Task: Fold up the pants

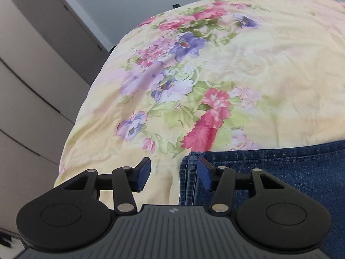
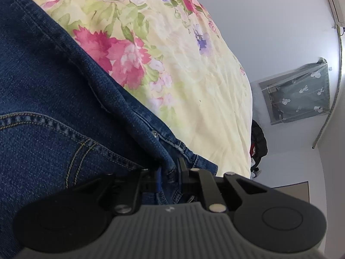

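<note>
Left claw (image 1: 174, 176) released, jeans (image 1: 280, 172) hem at lower right, under its right finger, on floral bedspread (image 1: 248, 75). Right claw (image 2: 169, 176) grasping bunched jeans waistband, bottom centre; curtained window (image 2: 301, 92) only there.

No text, number or brand name can be read in either view. The only sign is a small pale round emblem, split into quarters, on the ribbed grey body of the left gripper (image 1: 173, 176), sitting behind the jaws on the midline. A like mark shows in the same spot behind the jaws of the right gripper (image 2: 168, 173), but there it is blurred and its form cannot be told. The jeans (image 2: 54, 99) show stitching and a rivet ahead of the right jaws, with no label or lettering visible on them.
</note>
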